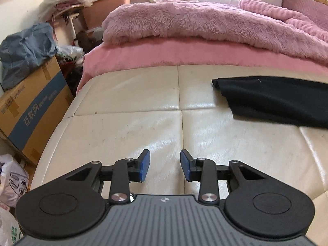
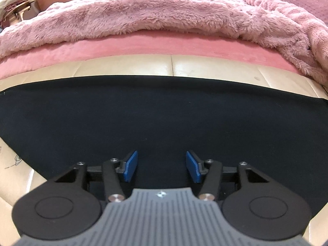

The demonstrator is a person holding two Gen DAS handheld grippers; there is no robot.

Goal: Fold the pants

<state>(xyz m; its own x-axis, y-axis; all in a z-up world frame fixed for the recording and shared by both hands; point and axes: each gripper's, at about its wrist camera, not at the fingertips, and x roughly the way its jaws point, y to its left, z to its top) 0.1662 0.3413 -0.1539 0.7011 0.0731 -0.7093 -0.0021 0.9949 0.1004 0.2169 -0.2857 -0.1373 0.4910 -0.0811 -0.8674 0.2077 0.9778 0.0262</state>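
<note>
Cream leather bench (image 1: 127, 127), stitched into panels, fills the foreground of both wrist views. Behind it: pink sheet (image 1: 184, 51) with a fluffy pink blanket (image 1: 194, 22) heaped on top.

Black pants (image 2: 164, 114) lie flat on the bench in a broad folded band. In the right wrist view they span nearly the full width, far edge straight and parallel to the bench's back edge, with a strip of cream leather showing between pants and sheet. In the left wrist view only 1 end of the pants (image 1: 272, 100) shows, at right, its corner lying near a panel seam.

Cardboard box (image 1: 34, 106) with a blue stripe stands on the floor left of the bench, a blue-grey bag (image 1: 26, 49) slumped on top.

Left gripper (image 1: 165, 167): jaws parted, nothing between the 2 blue pads (image 1: 144, 166); bare leather below, well apart from the pants.

Right gripper (image 2: 162, 166): jaws parted, released, directly over the pants; no fabric pinched between its pads (image 2: 130, 166). Cannot tell whether the tips touch the cloth.
</note>
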